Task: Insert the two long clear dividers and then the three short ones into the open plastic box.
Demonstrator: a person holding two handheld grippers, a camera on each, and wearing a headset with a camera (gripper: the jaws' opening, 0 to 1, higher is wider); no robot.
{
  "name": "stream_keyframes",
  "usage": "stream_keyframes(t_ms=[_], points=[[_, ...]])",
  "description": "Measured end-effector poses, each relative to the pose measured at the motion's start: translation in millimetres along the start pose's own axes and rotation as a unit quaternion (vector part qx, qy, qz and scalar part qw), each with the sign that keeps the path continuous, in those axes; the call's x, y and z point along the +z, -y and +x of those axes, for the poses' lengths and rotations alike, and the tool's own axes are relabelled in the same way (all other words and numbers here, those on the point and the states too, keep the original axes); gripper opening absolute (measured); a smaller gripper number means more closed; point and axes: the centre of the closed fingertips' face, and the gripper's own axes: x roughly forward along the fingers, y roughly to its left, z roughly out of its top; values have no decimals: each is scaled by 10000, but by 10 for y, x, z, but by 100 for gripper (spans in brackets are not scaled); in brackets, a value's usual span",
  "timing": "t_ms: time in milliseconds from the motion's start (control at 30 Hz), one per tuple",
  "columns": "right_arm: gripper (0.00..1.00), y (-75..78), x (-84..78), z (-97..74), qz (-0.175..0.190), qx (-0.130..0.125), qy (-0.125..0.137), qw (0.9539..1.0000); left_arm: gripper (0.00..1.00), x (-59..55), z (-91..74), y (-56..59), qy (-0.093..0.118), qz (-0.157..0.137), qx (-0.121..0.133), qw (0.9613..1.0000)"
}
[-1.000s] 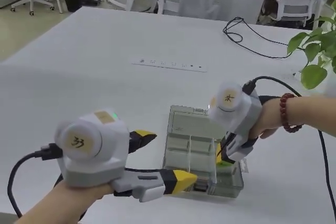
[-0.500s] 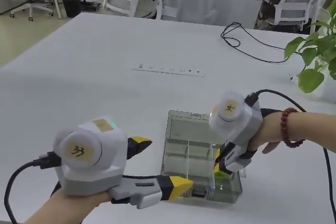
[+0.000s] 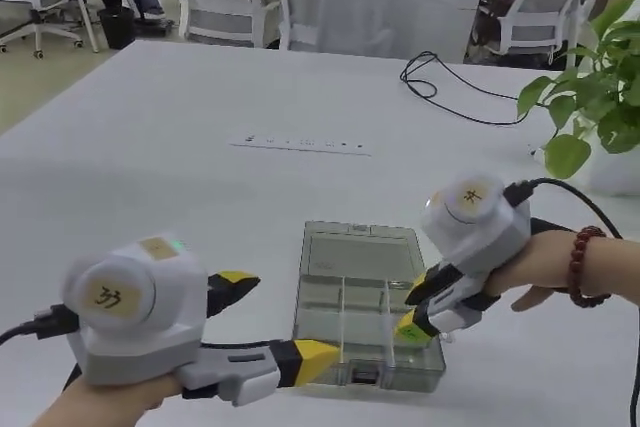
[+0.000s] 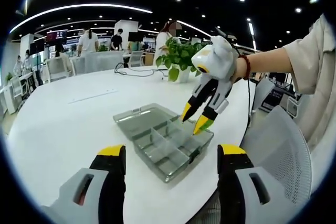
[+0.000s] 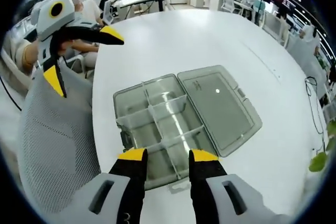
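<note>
The clear plastic box lies open on the white table, its lid flat on the far side. Clear dividers stand in the base and split it into several compartments. My right gripper hovers over the box's right front part, open, with nothing between its jaws. The left gripper view shows the right gripper above the box. My left gripper is open at the box's front left, holding nothing.
A white power strip lies on the table beyond the box. A black cable trails at the far right, next to a potted plant. Office chairs stand past the far edge. A mesh chair is close to me.
The head view has shifted, moving the box left in the picture. The right gripper's jaws stand a little wider apart over the box. The left gripper stays beside the front left corner.
</note>
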Motion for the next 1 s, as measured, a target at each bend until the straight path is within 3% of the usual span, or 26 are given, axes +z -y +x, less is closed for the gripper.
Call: stream_keyframes(t_ms=[67,233,300,400,533,633,767,1000], points=[[38,1,26,-85,216,-105,254,9994,72,3,-13,1,-36,17,14,10000],[48,-27,24,-281,271,-364,715,9964,72,16,-73,-5,-138,11,95,9999],[52,-45,27,-351,508,-472,1003,9925,72,26,-94,-3,-149,-30,110,9998],[59,-82,-19,-452,808,-563,1229,9875,73,24,-126,-21,-174,-1,188,9997],[64,-138,-101,-549,800,-709,1393,9845,74,-3,-173,-52,-255,92,291,9992],[67,-183,-122,-623,1028,-768,1661,9777,75,-13,-222,-67,-254,51,351,9990],[73,-213,-174,-682,1116,-848,1754,9745,76,-31,-278,-78,-283,1,416,9987],[85,-248,-210,-736,1368,-939,2060,9644,79,-70,-381,-87,-308,-71,539,9980]])
